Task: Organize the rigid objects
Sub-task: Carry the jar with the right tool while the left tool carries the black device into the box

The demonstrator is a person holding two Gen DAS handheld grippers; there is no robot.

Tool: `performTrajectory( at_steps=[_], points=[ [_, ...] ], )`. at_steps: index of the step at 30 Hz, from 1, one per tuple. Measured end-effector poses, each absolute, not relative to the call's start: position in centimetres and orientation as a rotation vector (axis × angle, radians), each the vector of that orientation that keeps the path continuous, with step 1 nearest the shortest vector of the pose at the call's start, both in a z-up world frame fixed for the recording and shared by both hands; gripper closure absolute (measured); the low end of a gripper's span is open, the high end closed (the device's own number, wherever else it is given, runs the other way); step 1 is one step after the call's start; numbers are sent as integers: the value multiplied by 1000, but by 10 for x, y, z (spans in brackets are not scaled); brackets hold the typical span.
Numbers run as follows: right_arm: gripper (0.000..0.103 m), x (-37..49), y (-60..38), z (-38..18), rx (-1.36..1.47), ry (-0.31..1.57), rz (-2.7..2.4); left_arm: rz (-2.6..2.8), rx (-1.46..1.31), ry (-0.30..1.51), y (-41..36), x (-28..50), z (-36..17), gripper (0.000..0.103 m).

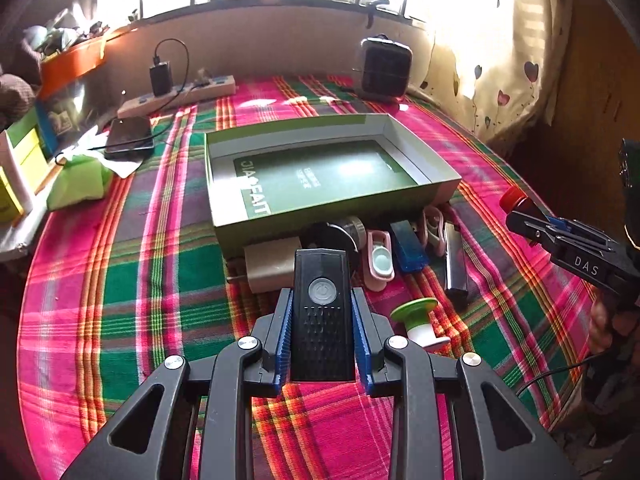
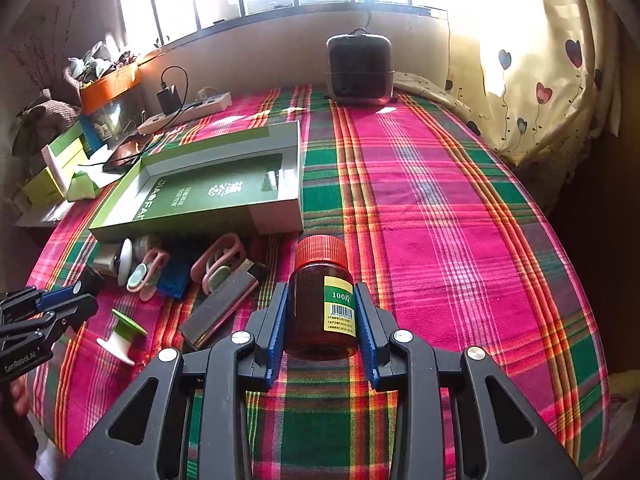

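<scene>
Clamped between the blue pads of the left gripper (image 1: 322,312) is a black box-shaped device (image 1: 322,312) with a round grey power button on its upper face, held just above the plaid cloth (image 1: 120,280). Nearby on the right, the right gripper (image 2: 320,316) grips a brown bottle (image 2: 322,312) with a red cap and a yellow-green label, pads pressed to both its sides.

Just beyond the black device lies a cluster of small things along the near wall of an open green box (image 1: 320,168): a beige plug adapter (image 1: 272,268), a dark round piece (image 1: 328,236), a pink-and-mint clip (image 1: 380,264), a blue block (image 1: 408,246) and a dark flat bar (image 1: 456,264). To the right of the left gripper, a green-and-white spool (image 1: 420,320) lies on its side on the cloth.

Farther off, at the far left, a phone (image 1: 130,138) sits near a power strip (image 1: 180,94) with a black charger plugged in. At the far edge below the bright window stands a small dark fan (image 1: 384,66). A curtain with heart prints (image 1: 512,76) hangs at the far right.
</scene>
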State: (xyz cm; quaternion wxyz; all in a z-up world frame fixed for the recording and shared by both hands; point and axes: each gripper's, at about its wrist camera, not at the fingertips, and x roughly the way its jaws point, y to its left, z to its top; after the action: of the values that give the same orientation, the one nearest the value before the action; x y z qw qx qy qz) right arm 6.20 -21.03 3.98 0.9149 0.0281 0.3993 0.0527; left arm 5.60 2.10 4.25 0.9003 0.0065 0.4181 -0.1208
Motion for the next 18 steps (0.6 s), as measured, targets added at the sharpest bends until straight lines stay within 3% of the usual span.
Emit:
performTrajectory(
  at_steps=[18],
  points=[
    [70,122,-179,71,-12,797,203,-223,-25,851,37,132,63,77]
  ],
)
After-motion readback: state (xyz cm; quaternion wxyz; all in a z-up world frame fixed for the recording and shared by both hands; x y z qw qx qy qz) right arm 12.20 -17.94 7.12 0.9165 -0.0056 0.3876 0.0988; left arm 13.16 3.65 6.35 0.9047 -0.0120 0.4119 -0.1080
